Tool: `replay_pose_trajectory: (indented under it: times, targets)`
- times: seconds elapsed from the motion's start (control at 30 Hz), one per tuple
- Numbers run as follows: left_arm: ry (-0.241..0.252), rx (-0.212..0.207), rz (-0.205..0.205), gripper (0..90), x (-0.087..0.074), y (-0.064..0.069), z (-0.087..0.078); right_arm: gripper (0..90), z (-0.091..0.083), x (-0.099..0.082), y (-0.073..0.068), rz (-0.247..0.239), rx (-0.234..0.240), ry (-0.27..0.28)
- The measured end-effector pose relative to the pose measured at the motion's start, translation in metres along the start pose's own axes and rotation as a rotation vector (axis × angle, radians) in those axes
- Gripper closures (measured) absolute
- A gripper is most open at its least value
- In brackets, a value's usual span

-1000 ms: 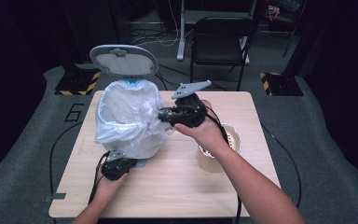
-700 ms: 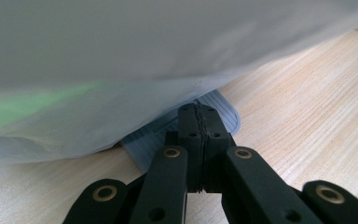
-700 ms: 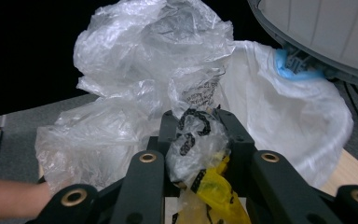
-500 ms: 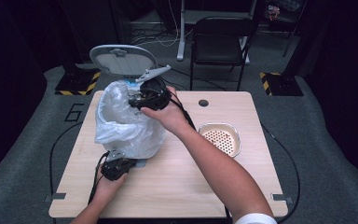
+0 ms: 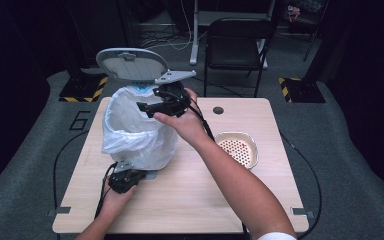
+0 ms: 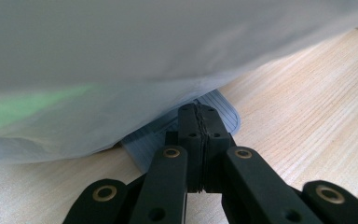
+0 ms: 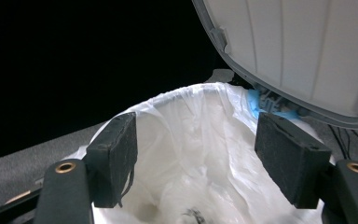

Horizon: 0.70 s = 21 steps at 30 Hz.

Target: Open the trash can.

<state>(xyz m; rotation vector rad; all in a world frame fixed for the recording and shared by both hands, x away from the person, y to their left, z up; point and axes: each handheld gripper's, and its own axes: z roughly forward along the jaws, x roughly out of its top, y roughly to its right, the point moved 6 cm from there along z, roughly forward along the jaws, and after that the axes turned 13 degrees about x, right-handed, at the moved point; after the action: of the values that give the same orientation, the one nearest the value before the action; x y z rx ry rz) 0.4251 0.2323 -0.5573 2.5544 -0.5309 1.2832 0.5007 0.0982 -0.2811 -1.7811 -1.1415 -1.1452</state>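
Observation:
A pedal bin lined with a white plastic bag (image 5: 135, 130) stands on the left half of the wooden table (image 5: 220, 205), its grey lid (image 5: 130, 64) raised. My right gripper (image 5: 147, 106) hovers over the bin's mouth. In the right gripper view its jaws (image 7: 196, 154) have just been opening and stand apart with nothing between them, the bag (image 7: 200, 116) below and the lid (image 7: 298, 46) above. A small dark thing lies at the bag's bottom. My left gripper (image 5: 136, 173) is shut, its tips (image 6: 199, 112) resting on the bin's grey ribbed pedal (image 6: 226, 105).
A cream strainer bowl (image 5: 236, 149) with a red perforated inside sits right of the bin. A round dark hole (image 5: 218, 110) marks the table's far side. A black chair (image 5: 237, 45) stands behind the table, and cables trail off the table's left and right.
The right gripper moved left from beside the bin to over its mouth and its jaws parted. The bowl, hidden under the hand before, came into view. The left gripper stayed put.

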Motion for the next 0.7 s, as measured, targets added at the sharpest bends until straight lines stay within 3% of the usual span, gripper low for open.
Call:
replay_pose_trajectory:
  times: [0.13, 0.2, 0.23, 0.37, 0.57, 0.7]
  targets:
    - [0.000, -0.001, 0.000, 89.3, 0.000, 0.000, 0.000, 31.2, -0.026, -0.006, 0.003, 0.000, -0.013, 0.006]
    - [-0.008, 0.002, 0.020, 89.3, -0.001, -0.001, -0.001, 31.8, -0.032, -0.008, 0.005, -0.008, -0.025, 0.005]
    - [-0.020, 0.004, 0.039, 89.2, -0.001, -0.003, -0.001, 32.2, -0.046, -0.015, 0.010, 0.008, -0.056, -0.010]
    - [-0.020, 0.004, 0.030, 89.2, -0.001, -0.002, -0.001, 32.8, -0.062, -0.031, 0.029, 0.065, -0.137, -0.019]
    - [-0.017, -0.003, 0.028, 89.3, -0.001, -0.002, -0.001, 32.5, -0.058, -0.067, 0.051, 0.128, -0.252, -0.049]
    - [-0.015, -0.006, 0.027, 89.2, 0.000, -0.002, -0.001, 31.6, -0.048, -0.087, 0.058, 0.122, -0.332, -0.066]
